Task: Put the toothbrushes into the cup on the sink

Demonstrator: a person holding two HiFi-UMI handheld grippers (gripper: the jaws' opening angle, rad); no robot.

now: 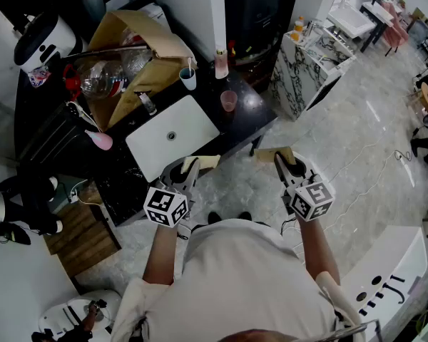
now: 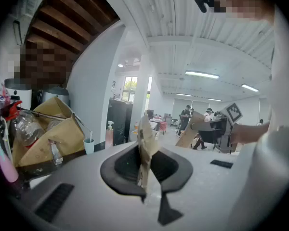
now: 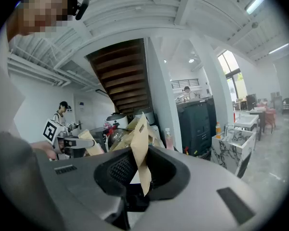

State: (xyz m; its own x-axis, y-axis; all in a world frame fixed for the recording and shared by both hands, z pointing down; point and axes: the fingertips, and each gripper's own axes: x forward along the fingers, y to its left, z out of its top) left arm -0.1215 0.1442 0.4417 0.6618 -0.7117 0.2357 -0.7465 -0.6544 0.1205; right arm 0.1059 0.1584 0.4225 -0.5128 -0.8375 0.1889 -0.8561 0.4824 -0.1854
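Observation:
A white sink [image 1: 172, 135] is set in a black counter [image 1: 246, 123]. Behind it stands a small blue-and-white cup [image 1: 188, 78] with a thin stick in it; the left gripper view shows this cup [image 2: 89, 146] too. Over the floor in front of the counter, my left gripper [image 1: 189, 164] is shut on a tan cardboard strip [image 1: 205, 162]. That strip [image 2: 145, 150] stands upright between the jaws of the left gripper [image 2: 147, 174]. My right gripper [image 1: 280, 159] is shut on another tan strip [image 1: 272, 154], which shows upright [image 3: 142, 160] in the right gripper view. No toothbrush is clearly visible.
An open cardboard box [image 1: 135, 52] with clear plastic inside sits behind the sink. A pink cup [image 1: 228, 100] and a pink bottle [image 1: 220, 63] stand at the right of the counter. A pink item [image 1: 100, 140] lies left of the sink. A marble-patterned stand [image 1: 310, 63] is at the right.

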